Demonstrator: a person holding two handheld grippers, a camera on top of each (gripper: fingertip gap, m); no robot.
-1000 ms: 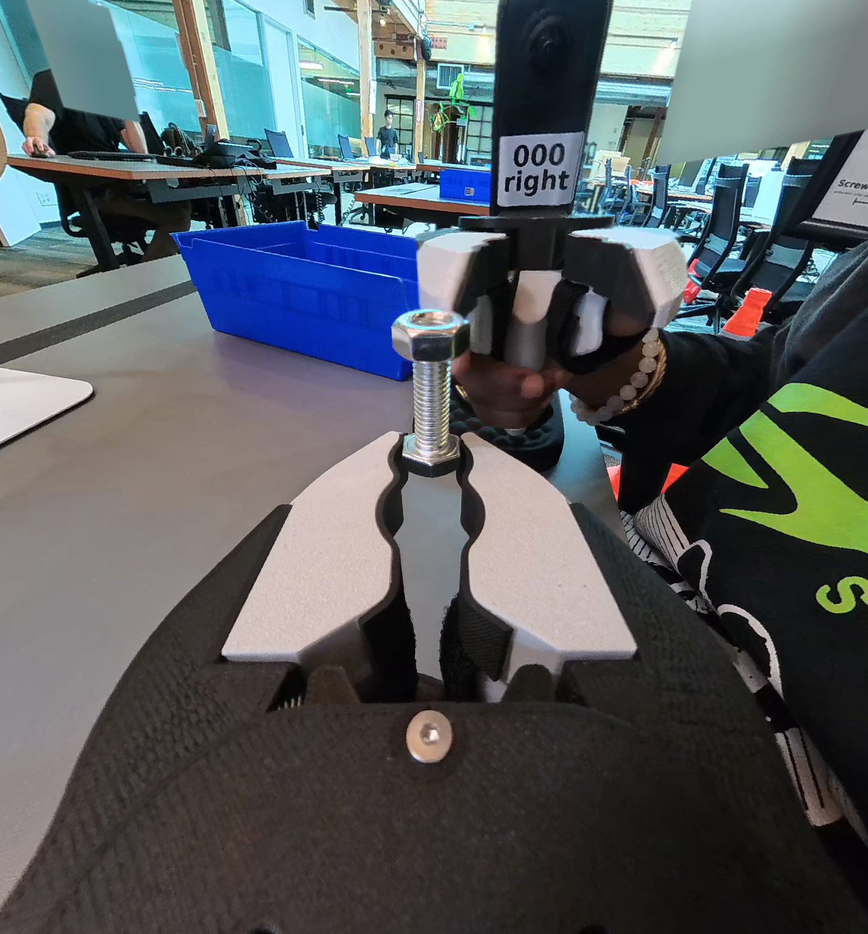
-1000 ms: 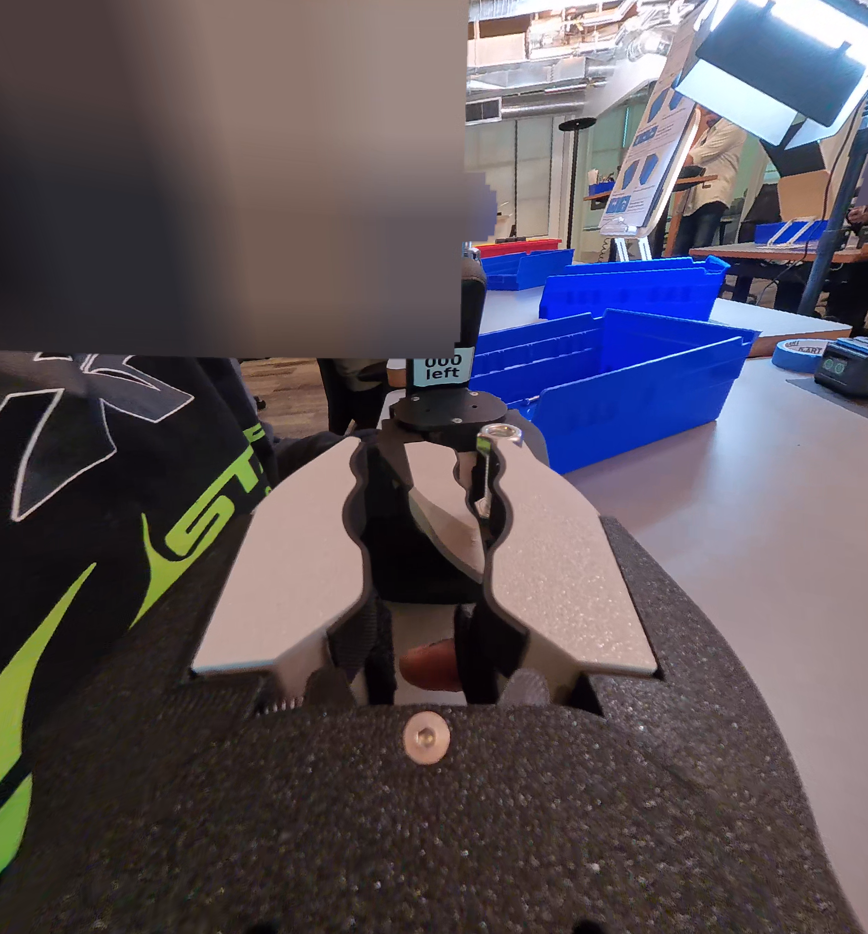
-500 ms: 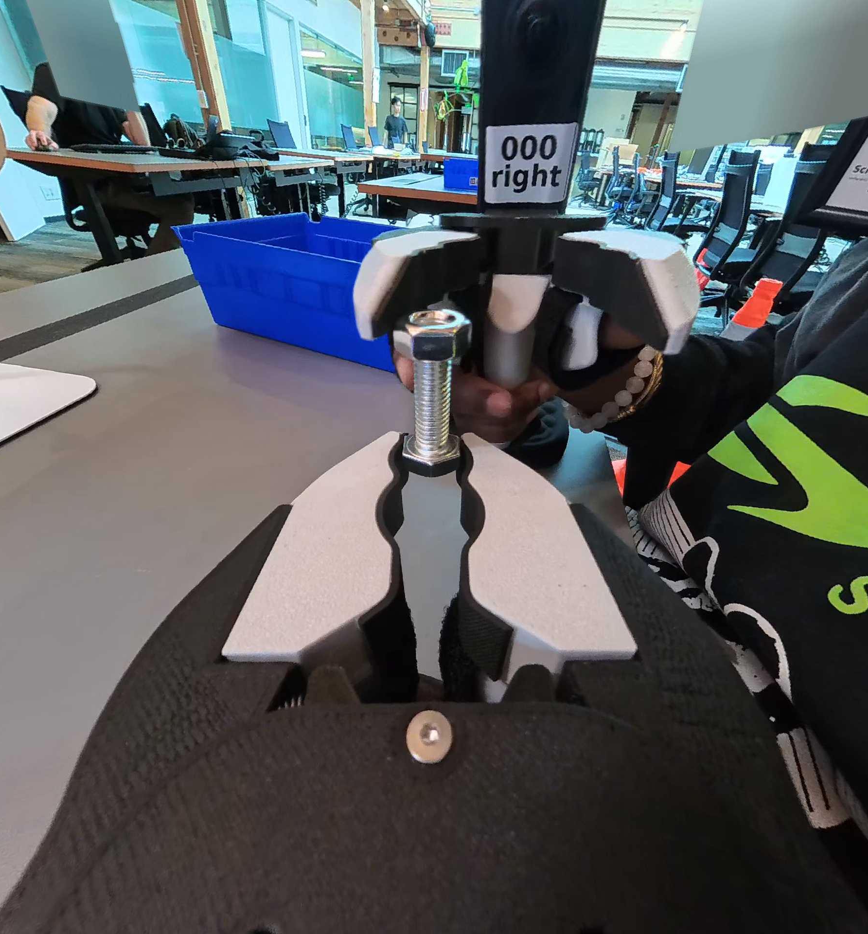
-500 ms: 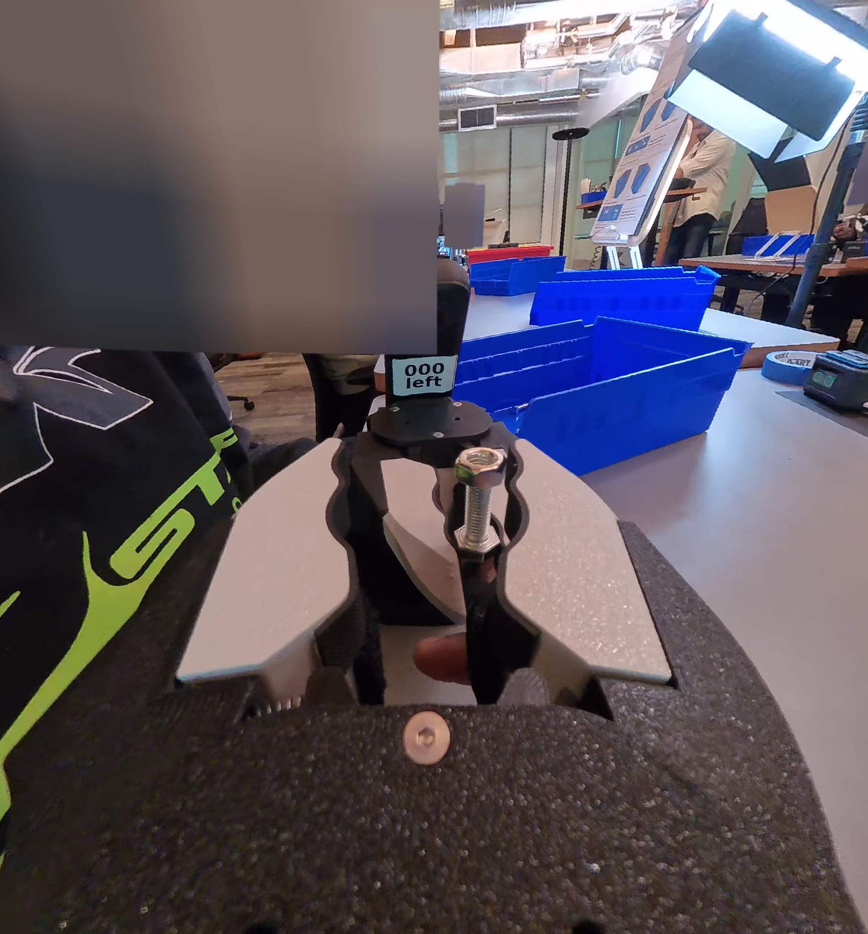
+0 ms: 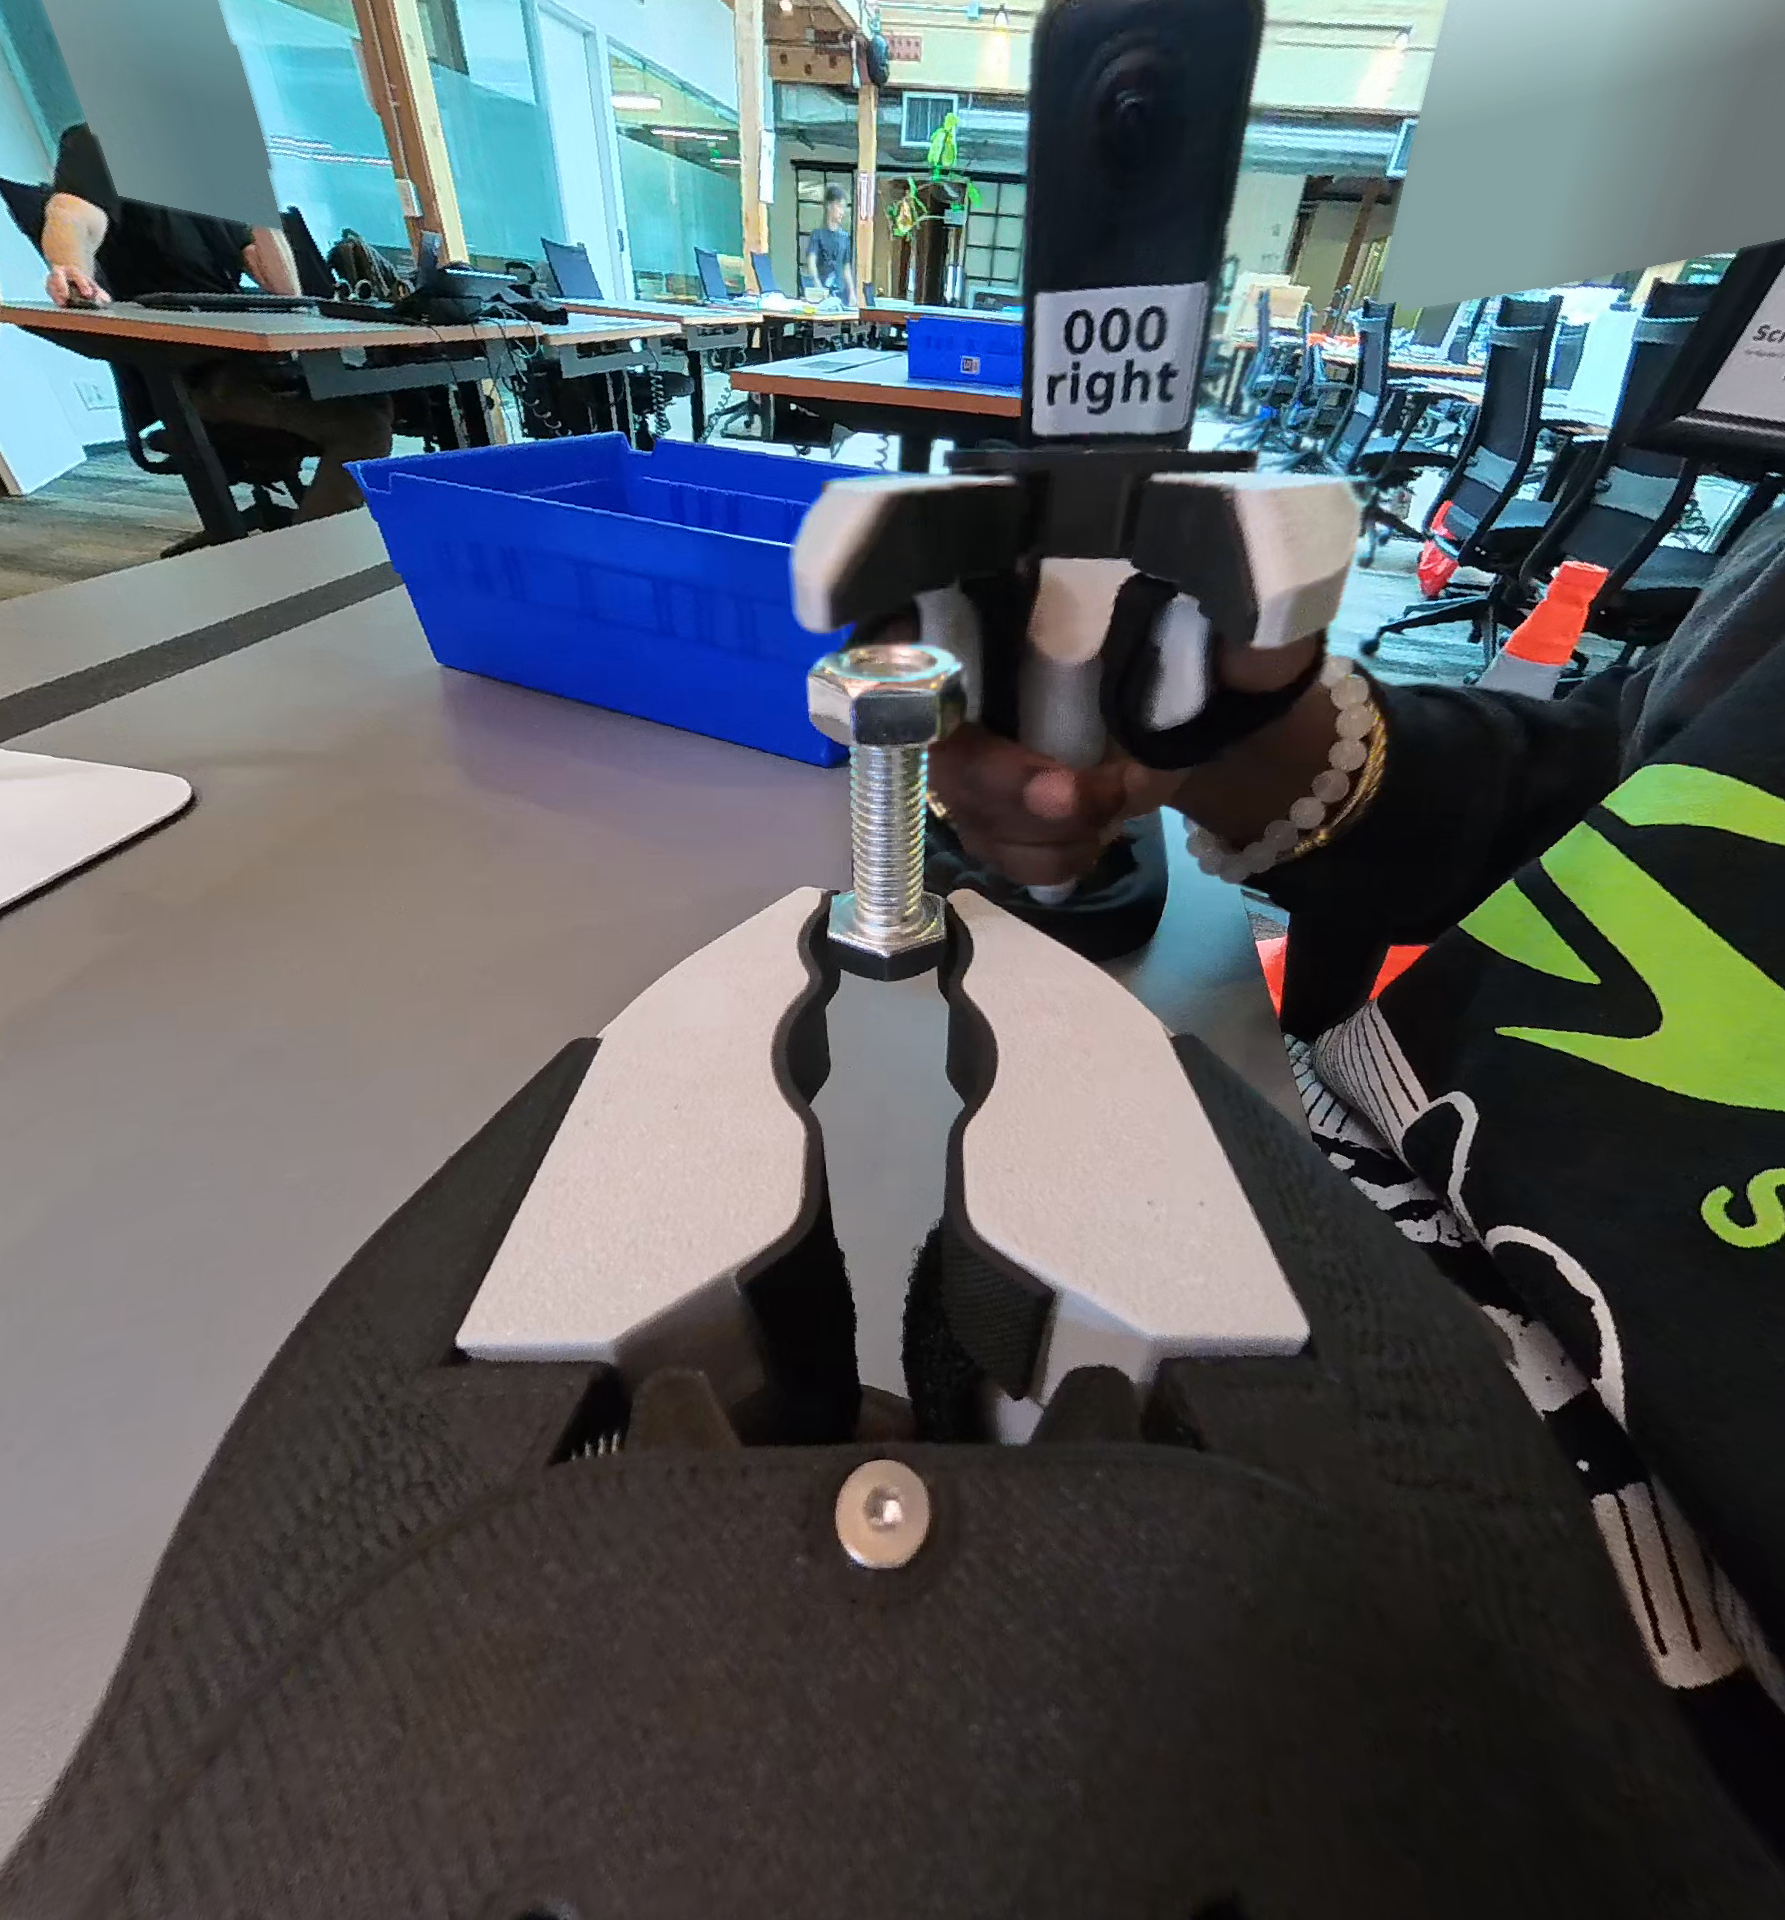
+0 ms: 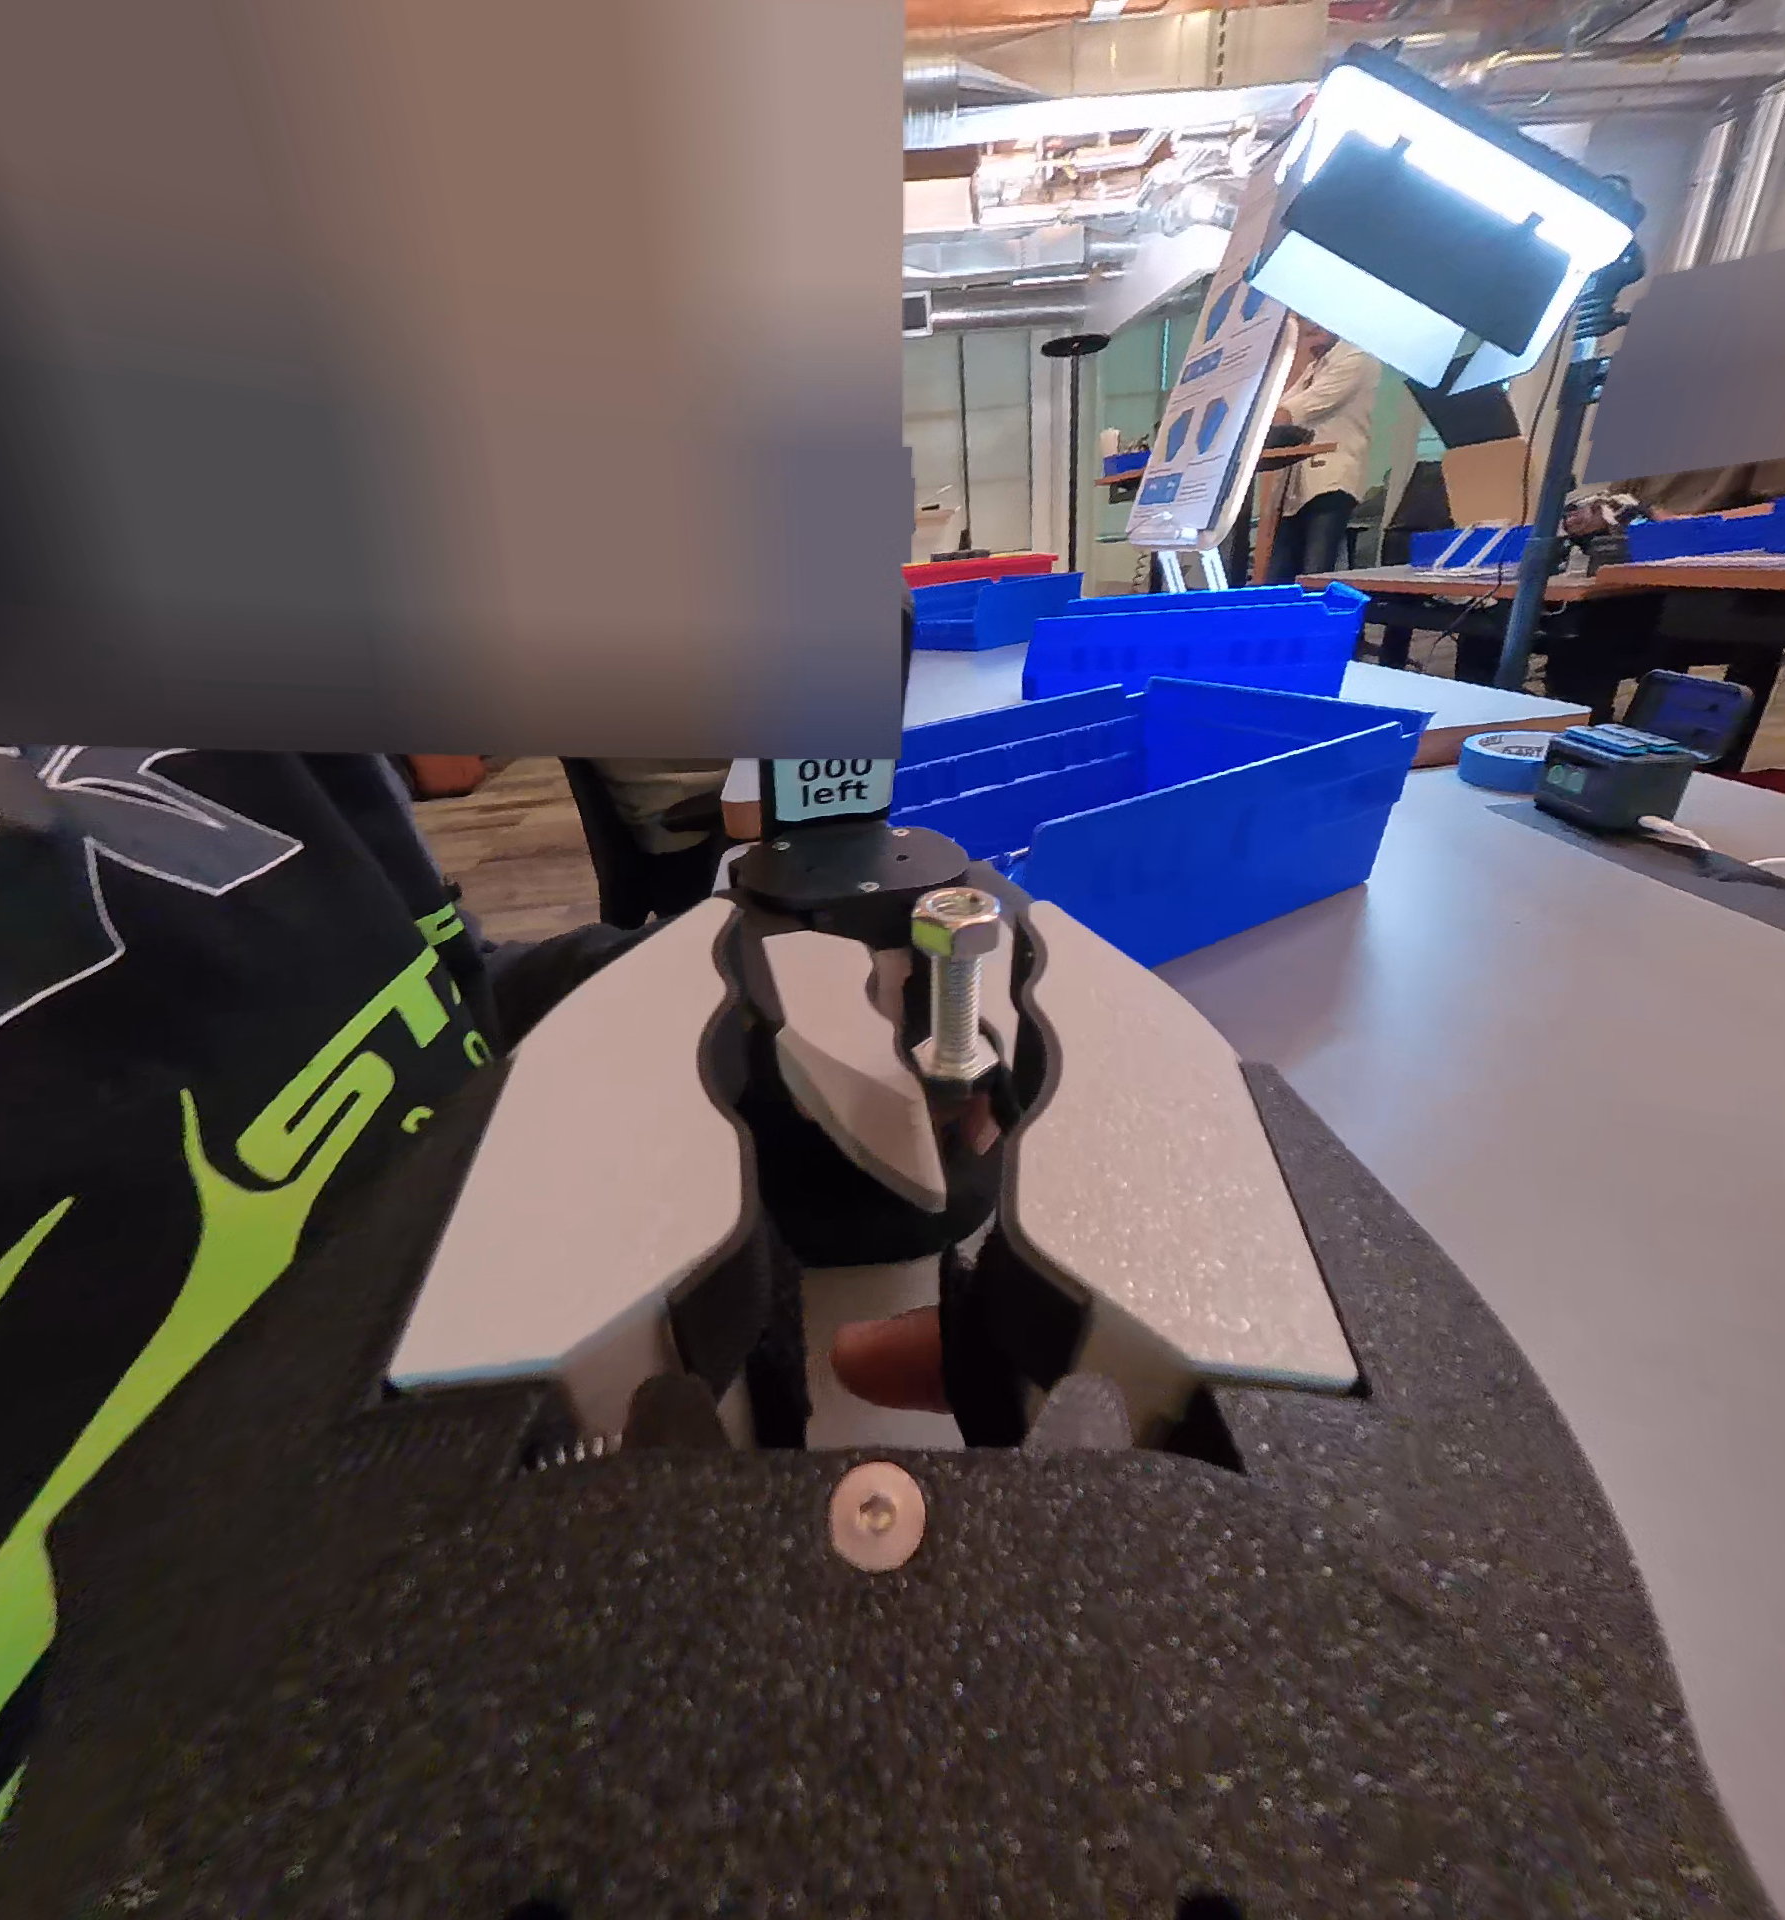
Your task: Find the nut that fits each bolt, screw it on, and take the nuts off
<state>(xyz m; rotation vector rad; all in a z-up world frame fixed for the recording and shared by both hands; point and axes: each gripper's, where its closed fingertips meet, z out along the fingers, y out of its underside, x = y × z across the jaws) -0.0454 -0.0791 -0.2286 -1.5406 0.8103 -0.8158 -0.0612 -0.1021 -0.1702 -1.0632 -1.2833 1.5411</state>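
Observation:
My left gripper (image 5: pixel 886 940) is shut on the hex head of a silver bolt (image 5: pixel 888 831) and holds it upright above the grey table (image 5: pixel 296 987). A silver nut (image 5: pixel 886 691) sits at the top end of the thread. My right gripper (image 5: pixel 1075 582) is open, just behind and slightly above the nut, facing my left one. In the right wrist view the bolt (image 6: pixel 955 1003) and nut (image 6: pixel 955 923) stand between the open right gripper's (image 6: pixel 877 935) fingers, close to the right finger (image 6: pixel 1127 1091), without touching. The left gripper (image 6: pixel 955 1081) shows beyond it.
A blue bin (image 5: pixel 597 582) stands on the table behind the bolt, and a white mat (image 5: pixel 26 821) lies at the left. Blue bins (image 6: pixel 1210 821), a tape roll (image 6: pixel 1501 753) and a black device (image 6: pixel 1615 779) are at the right. The person's torso (image 5: pixel 1594 1039) is close by. Spacing between my two grippers at the tips: around 6 cm.
My right gripper has shifted sideways so that the nut, earlier beside its finger, now stands between its open fingers. The bolt stays still in the left gripper.

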